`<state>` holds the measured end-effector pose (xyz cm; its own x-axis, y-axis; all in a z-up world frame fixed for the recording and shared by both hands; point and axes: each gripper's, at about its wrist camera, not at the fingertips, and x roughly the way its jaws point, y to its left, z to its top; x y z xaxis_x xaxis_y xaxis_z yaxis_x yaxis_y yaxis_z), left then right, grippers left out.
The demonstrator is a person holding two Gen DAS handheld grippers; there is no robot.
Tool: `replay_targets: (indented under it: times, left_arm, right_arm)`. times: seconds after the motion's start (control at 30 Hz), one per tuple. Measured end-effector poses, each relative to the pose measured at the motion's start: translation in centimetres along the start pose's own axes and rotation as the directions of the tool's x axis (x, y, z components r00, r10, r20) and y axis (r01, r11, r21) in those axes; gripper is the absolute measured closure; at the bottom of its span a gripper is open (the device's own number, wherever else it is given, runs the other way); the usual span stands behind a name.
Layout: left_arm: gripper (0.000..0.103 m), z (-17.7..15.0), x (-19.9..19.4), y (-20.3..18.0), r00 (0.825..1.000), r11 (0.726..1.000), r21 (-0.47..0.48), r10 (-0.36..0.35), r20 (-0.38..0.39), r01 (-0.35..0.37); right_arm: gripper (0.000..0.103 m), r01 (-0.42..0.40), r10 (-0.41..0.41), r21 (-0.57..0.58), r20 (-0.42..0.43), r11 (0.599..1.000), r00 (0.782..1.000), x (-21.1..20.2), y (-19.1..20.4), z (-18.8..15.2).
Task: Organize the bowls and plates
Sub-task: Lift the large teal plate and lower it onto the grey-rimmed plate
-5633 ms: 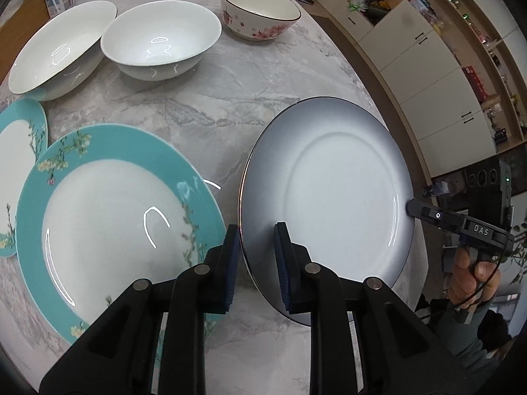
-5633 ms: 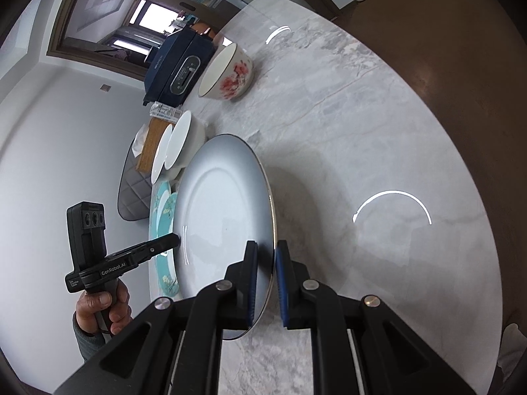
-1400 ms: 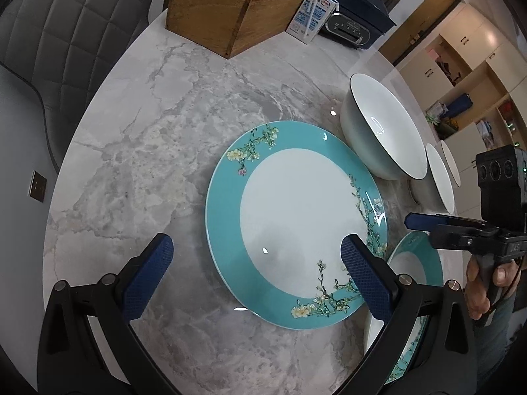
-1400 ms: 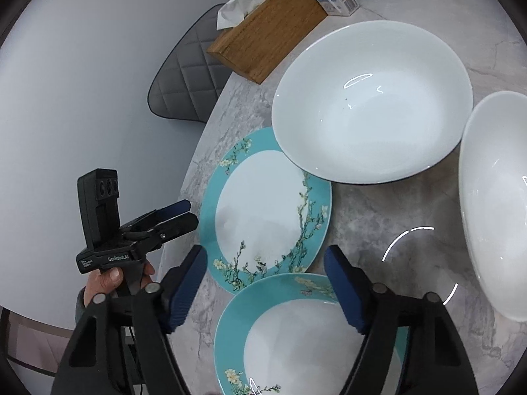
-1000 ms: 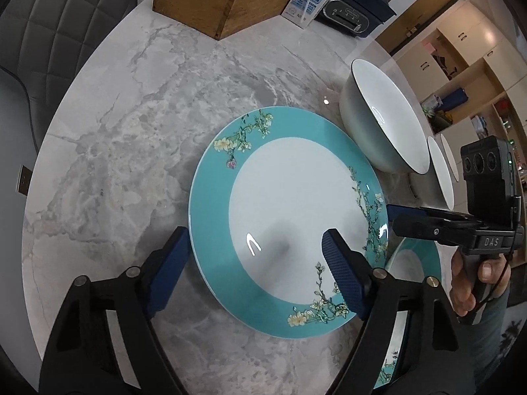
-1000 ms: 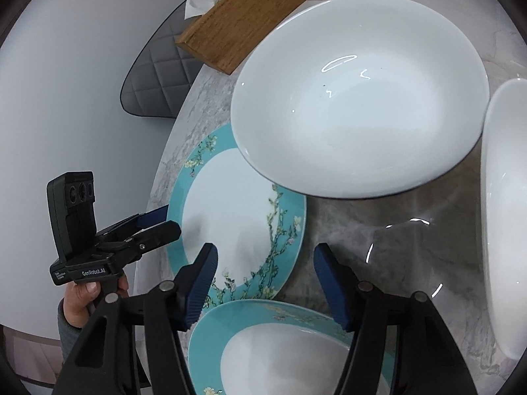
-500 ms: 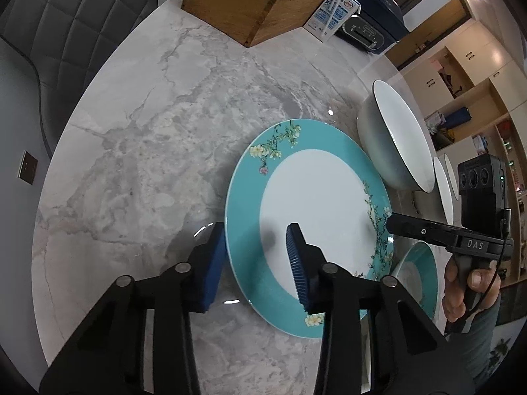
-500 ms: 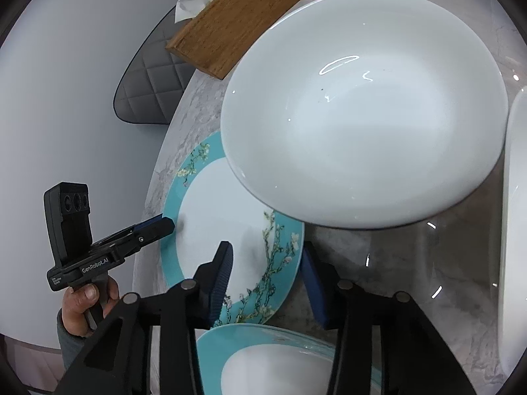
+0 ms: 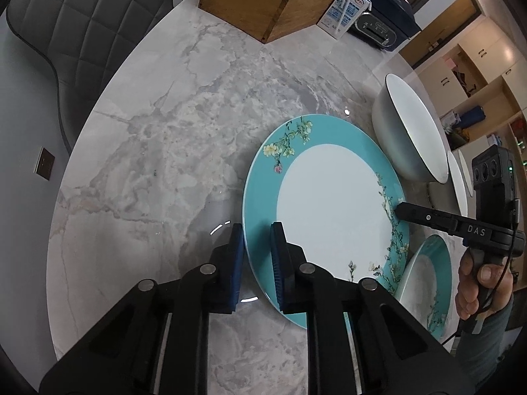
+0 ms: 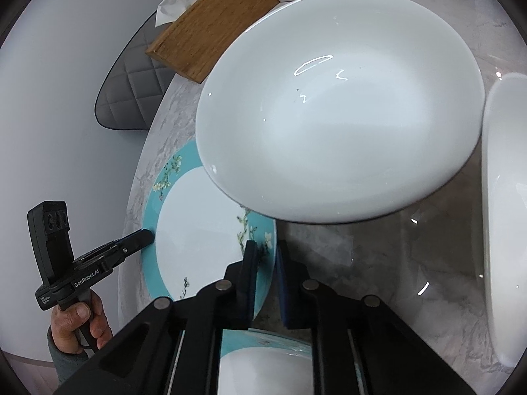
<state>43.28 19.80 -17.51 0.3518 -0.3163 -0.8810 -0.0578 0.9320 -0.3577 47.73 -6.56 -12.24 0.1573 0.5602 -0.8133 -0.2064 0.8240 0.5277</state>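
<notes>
Both grippers pinch the large teal plate (image 9: 329,197): left gripper (image 9: 257,256) clamped on its near rim, right gripper (image 10: 263,263) on the opposite edge. It sits on the tabletop (image 9: 158,151); white bowls (image 10: 339,115) look unstacked.

left gripper (image 9: 257,256) clamps teal plate (image 9: 324,210) rim | right gripper (image 9: 400,211) at far rim, grip unclear | white bowl (image 9: 410,135) beside

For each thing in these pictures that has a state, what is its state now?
Left gripper: jaws closed on the near rim of the teal plate.
Right gripper: jaws closed on the opposite rim.
Teal plate: gripped on both sides.
White bowl: upright, empty.
Second teal plate: empty.
Tissue box: tissue sticking out.
</notes>
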Motion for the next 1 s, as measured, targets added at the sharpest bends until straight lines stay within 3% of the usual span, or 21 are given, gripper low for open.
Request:
replay_targets:
  times: [0.53,1.0]
  left_arm:
    - [0.09,0.1,-0.4,1.9,1.0,0.996,-0.092,-0.021,-0.015,0.02]
    - [0.09,0.2,-2.7,1.6,0.999,0.995,-0.095,-0.03,0.01,0.031]
  right_arm:
    - [0.091,-0.029,0.028,0.044,0.008,0.999,1.0,0.2,0.9,0.5]
    - [0.091,-0.056,0.054,0.056,0.035,0.997,0.998,-1.6,1.1,0.4]
